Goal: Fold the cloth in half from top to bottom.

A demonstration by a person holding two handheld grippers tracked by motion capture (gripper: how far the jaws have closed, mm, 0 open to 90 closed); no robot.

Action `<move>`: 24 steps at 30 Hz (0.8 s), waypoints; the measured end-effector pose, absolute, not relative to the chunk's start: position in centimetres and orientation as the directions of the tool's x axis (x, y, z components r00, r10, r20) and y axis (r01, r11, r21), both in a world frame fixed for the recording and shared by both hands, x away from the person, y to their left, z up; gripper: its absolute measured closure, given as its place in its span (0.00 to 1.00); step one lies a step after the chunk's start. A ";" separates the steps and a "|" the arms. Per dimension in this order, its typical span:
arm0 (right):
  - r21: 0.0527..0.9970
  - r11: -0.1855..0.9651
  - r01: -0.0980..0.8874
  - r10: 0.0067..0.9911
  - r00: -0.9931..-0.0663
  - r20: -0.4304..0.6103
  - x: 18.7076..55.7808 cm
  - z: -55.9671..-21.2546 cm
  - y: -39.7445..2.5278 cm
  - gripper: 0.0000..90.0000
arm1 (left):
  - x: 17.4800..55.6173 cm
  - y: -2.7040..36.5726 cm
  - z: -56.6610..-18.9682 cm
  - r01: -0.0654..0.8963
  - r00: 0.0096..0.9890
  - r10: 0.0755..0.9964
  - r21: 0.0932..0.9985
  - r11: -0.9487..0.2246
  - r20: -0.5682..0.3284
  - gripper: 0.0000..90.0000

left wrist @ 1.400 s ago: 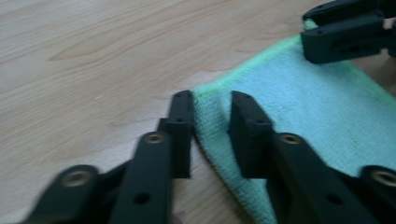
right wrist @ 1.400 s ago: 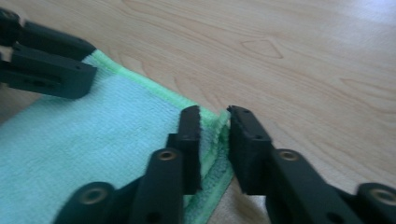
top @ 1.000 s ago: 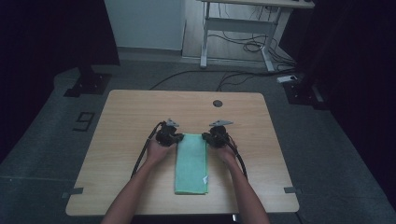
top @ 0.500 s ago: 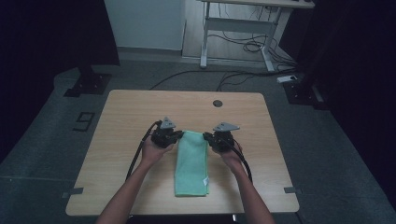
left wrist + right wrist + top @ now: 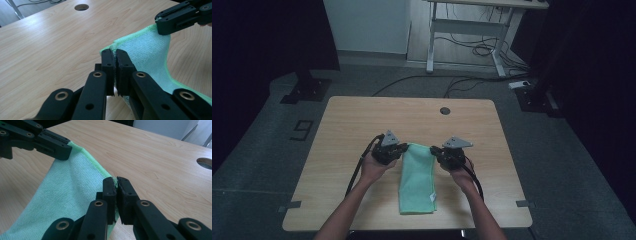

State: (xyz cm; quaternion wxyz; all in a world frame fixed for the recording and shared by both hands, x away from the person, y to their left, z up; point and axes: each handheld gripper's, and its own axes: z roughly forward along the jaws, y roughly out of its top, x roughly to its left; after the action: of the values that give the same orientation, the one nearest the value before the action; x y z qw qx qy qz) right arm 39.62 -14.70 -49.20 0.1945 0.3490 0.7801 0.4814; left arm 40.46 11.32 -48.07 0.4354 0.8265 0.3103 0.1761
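A light green folded cloth point(image 5: 417, 180) lies lengthwise on the wooden table point(image 5: 362, 120), its near end toward the front edge. My left gripper point(image 5: 404, 148) is shut on the cloth's far left corner, seen pinched in the left gripper view point(image 5: 114, 51) with the green cloth point(image 5: 147, 52) sagging beyond. My right gripper point(image 5: 435, 151) is shut on the far right corner, seen pinched in the right gripper view point(image 5: 116, 181) with the cloth point(image 5: 67, 187) hanging to its left. Both corners are raised a little off the table, and the far edge hangs between them.
A round cable hole point(image 5: 444, 110) sits in the table near its far edge. Beyond the table stand a desk frame point(image 5: 462, 35) with loose cables on the floor and dark stands at both sides. Bare wood surrounds the cloth.
Both grippers have moved toward the far side of the table with the cloth's far corners pinched, and the cloth has slid and stretched along with them.
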 end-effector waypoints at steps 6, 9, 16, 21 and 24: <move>0.886 0.288 0.362 0.734 -0.678 0.039 39.9 -48.9 -14.6 0.95 | 41.3 11.4 -48.0 0.368 0.740 0.672 0.827 -0.425 0.016 0.97; 0.885 0.291 0.363 0.747 -0.664 0.026 40.9 -48.0 -14.6 0.96 | 42.5 11.2 -47.1 0.363 0.736 0.677 0.831 -0.421 0.022 0.97; 0.938 0.216 0.272 0.768 -0.641 0.009 41.9 -43.5 -15.0 0.96 | 42.9 11.6 -44.0 0.238 0.748 0.659 0.898 -0.370 0.074 0.97; 0.928 0.237 0.288 0.754 -0.657 0.011 40.8 -45.5 -15.4 0.96 | 41.8 11.4 -45.8 0.242 0.762 0.642 0.884 -0.399 0.081 0.97; 0.925 0.240 0.296 0.749 -0.662 0.018 40.0 -46.2 -15.4 0.96 | 40.9 11.3 -46.0 0.237 0.765 0.637 0.879 -0.414 0.093 0.97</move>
State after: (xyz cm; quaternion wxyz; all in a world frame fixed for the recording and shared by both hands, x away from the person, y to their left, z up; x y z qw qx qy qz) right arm 40.01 -15.43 -46.21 0.2220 0.3457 0.7554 0.5105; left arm 40.88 11.31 -46.03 0.4699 0.8135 0.2687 0.2126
